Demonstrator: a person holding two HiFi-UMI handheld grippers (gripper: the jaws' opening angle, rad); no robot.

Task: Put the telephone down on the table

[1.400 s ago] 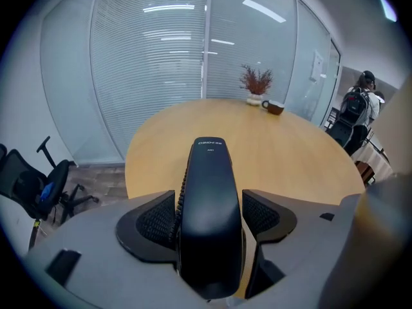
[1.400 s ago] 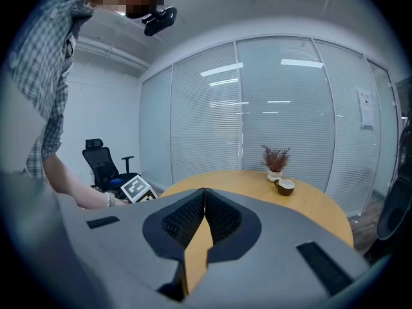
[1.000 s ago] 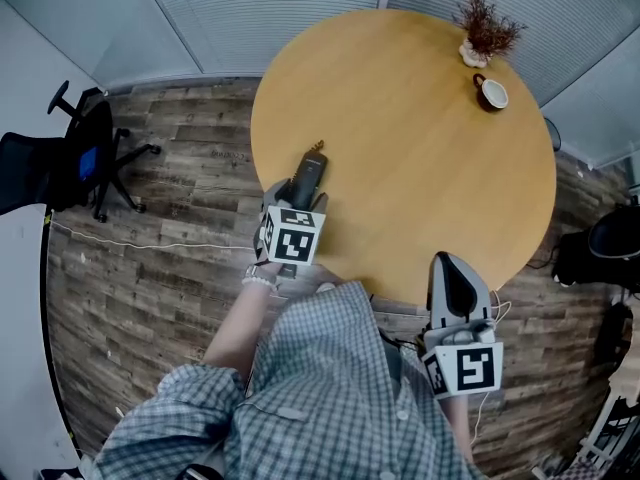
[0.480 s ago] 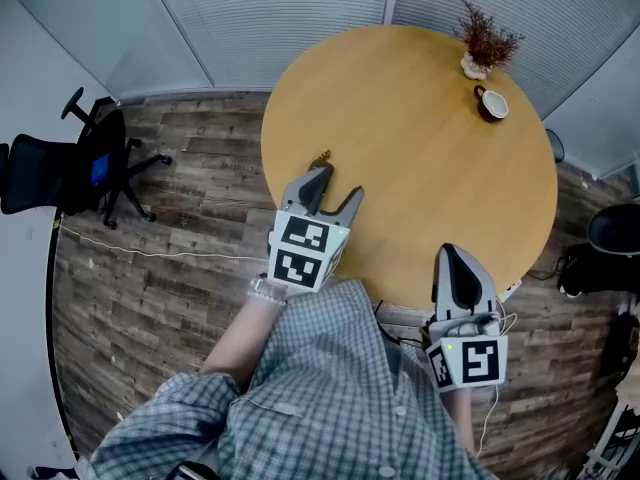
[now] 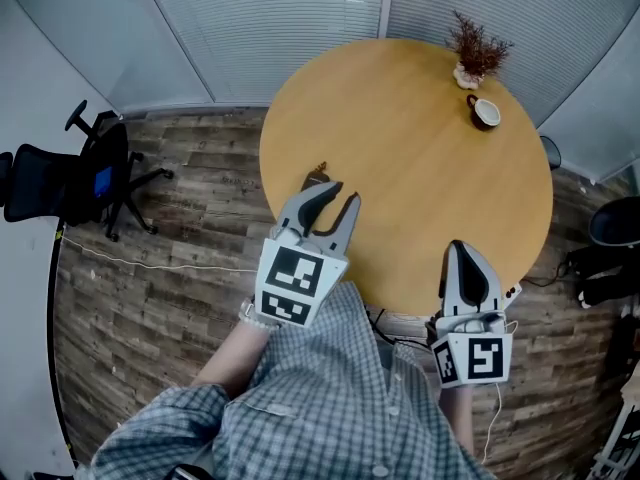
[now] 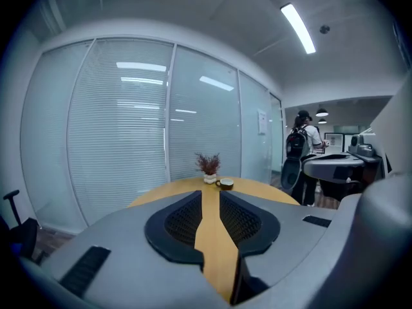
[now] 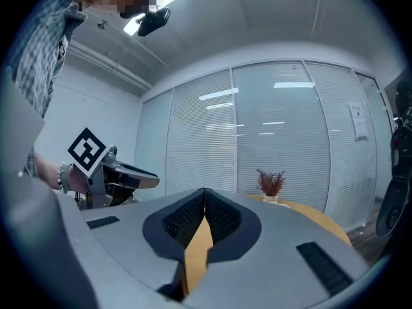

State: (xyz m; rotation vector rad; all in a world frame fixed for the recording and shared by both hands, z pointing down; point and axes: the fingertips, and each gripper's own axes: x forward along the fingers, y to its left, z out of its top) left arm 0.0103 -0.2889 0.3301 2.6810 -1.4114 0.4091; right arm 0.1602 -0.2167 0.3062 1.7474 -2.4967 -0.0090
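In the head view, the telephone (image 5: 317, 177) lies on the table (image 5: 420, 148) near its left edge, mostly hidden by the left gripper (image 5: 338, 196) above it. The right gripper (image 5: 460, 250) hangs at the lower right.

In the left gripper view, the 2 jaws are closing on nothing, with only tabletop showing in the narrow gap.

In the right gripper view, the jaw tips are pressed together and empty.

The left gripper should probably back away cleanly, so it does not nudge the telephone toward the edge.

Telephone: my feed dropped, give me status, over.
Left gripper empty, jaws closing. Right gripper shut, empty. Telephone on table, mostly hidden under left gripper. Cup, plant at far edge, not in the way.
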